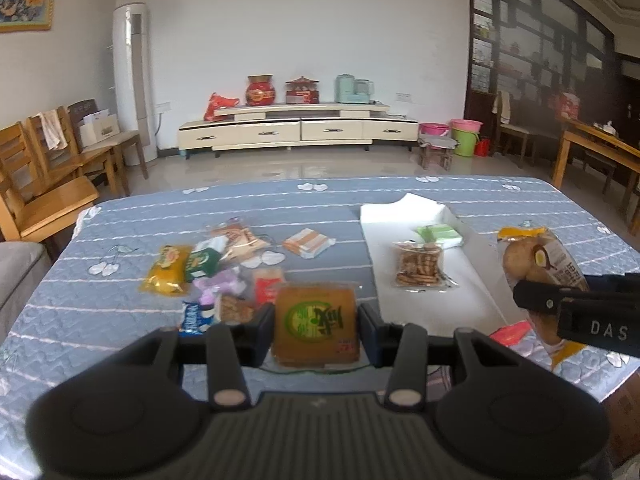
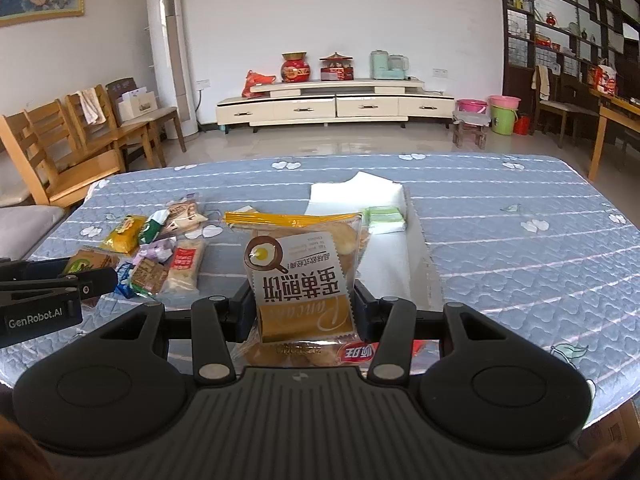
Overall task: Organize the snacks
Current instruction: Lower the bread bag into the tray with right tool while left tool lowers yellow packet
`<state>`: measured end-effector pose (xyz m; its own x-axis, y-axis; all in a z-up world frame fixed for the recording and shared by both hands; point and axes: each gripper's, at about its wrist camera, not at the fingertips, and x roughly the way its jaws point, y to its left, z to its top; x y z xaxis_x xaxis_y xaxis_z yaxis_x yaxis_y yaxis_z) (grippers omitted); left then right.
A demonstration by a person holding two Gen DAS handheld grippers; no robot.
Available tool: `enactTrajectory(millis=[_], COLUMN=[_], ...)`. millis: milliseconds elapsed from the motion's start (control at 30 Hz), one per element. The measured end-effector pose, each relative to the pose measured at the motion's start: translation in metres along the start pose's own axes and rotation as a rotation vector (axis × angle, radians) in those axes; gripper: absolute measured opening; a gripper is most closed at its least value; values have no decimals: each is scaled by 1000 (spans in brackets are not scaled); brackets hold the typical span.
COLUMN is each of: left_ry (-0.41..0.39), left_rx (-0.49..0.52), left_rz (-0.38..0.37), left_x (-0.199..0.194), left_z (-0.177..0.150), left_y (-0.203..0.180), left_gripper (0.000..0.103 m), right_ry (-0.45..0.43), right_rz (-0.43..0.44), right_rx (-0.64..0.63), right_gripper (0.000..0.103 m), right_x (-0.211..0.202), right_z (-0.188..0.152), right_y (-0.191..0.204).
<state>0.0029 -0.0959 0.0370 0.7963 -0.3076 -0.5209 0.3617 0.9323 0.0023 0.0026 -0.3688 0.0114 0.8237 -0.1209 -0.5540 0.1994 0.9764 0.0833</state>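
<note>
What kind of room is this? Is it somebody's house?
Most likely a home's living room. A long low TV cabinet stands along the far wall, a tall standing air conditioner sits in the corner, and wooden chairs line the side. Snack packets lie on a quilted blue table cover.

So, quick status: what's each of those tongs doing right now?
Left tongs shut on brown packet. Right tongs shut on egg-cake bag. Both held above table. White tray holds two snacks; path clear.
</note>
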Motion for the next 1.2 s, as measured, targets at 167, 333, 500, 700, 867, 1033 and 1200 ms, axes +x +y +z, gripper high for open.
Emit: enactTrajectory(millis=[167, 333, 500, 700, 867, 1033, 1200], left_ry=[2, 8, 16, 22, 30, 28, 28], left_rx=[25, 45, 57, 66, 68, 74, 81], left_rz=[-28, -53, -76, -91, -101, -111, -121], left_x=[6, 12, 23, 33, 44, 53, 61], left_z=[2, 4, 7, 10, 15, 21, 27], left_y=[-16, -30, -41, -52, -59, -67, -77], left_gripper=[43, 43, 43, 43, 43, 43, 43], right_ry=[1, 2, 1, 5, 8, 4, 8], right_rz=[-25, -48, -68, -82, -90, -93, -92], right_rx=[23, 47, 69, 87, 92, 94, 94], right_gripper=[59, 59, 59, 59, 59, 59, 59], right_x=[-1, -2, -3, 1, 6, 11, 16], right_z=[-2, -3, -4, -3, -1, 2, 3], right_y=[-3, -6, -5, -1, 3, 6, 7])
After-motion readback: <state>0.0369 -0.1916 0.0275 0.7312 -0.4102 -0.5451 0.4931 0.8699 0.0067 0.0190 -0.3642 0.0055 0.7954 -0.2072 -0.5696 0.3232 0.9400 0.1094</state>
